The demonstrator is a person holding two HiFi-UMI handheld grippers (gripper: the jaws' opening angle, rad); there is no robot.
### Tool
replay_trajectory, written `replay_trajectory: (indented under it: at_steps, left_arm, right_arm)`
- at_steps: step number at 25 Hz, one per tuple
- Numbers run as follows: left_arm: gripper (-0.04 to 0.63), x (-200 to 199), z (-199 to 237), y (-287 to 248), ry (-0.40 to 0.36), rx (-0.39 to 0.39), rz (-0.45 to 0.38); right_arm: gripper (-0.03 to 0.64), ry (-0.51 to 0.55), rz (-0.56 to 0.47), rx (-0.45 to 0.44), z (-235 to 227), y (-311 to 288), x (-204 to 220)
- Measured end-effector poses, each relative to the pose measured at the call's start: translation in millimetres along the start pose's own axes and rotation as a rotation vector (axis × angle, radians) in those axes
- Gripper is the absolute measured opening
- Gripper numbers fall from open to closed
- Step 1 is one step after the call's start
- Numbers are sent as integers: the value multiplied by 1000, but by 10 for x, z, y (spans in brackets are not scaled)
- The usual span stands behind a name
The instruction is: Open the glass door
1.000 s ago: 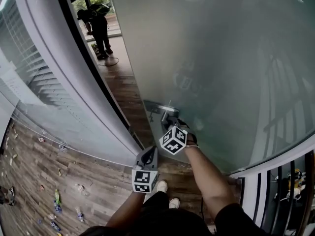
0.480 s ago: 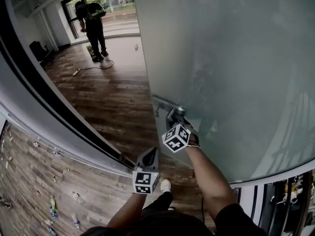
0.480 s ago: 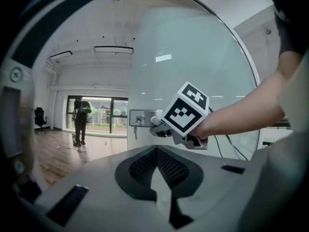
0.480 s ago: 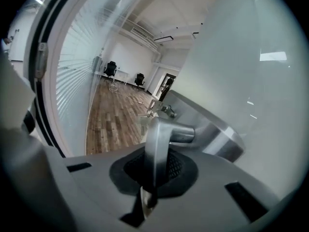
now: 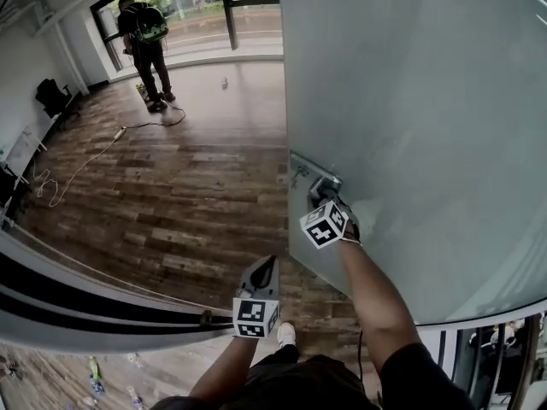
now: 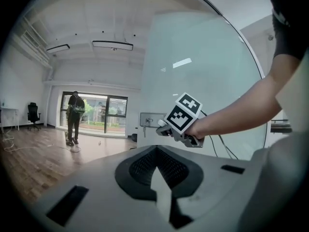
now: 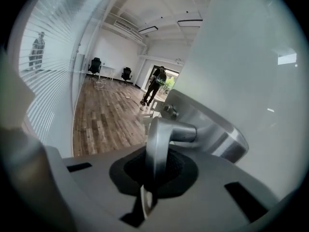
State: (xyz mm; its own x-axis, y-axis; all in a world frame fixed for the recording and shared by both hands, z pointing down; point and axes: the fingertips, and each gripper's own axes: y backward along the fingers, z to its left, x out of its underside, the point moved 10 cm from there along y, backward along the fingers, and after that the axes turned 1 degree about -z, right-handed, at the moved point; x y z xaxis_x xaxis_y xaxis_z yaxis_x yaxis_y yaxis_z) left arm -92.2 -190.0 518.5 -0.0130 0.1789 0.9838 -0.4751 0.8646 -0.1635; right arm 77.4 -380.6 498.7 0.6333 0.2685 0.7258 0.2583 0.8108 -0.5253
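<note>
The frosted glass door (image 5: 419,101) stands swung open at the right of the head view. Its metal lever handle (image 7: 157,141) juts from a steel lock plate (image 7: 207,124) on the door's edge. My right gripper (image 5: 323,198) is shut on that handle, and in the right gripper view the lever runs down between the jaws of the right gripper (image 7: 149,180). The left gripper view shows the right gripper (image 6: 166,129) at the lock plate (image 6: 148,120). My left gripper (image 5: 266,265) hovers lower left of the handle, away from the door, jaws together and empty.
Through the opening lies a room with a wood floor (image 5: 188,195). A person with a backpack (image 5: 144,41) stands by the far windows. A cable (image 5: 85,165) trails over the floor and a black chair (image 5: 53,96) is at left. The door frame (image 5: 94,310) curves along the bottom left.
The door has swung wider to the right, uncovering much more of the room. My right gripper stayed on the handle and went right with it. The left gripper followed slightly.
</note>
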Motion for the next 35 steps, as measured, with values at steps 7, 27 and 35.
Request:
replay_trajectory:
  at_steps: [7, 27, 35]
  left_arm:
    - [3, -121, 71, -285, 5, -4, -2]
    - [3, -287, -175, -2166, 41, -79, 22]
    - [3, -290, -296, -2576, 42, -101, 45]
  right_arm:
    - [15, -67, 39, 26, -695, -295, 110]
    - [14, -303, 33, 22, -2892, -1227, 1040]
    - [14, -410, 35, 27, -3722, -1304, 1468]
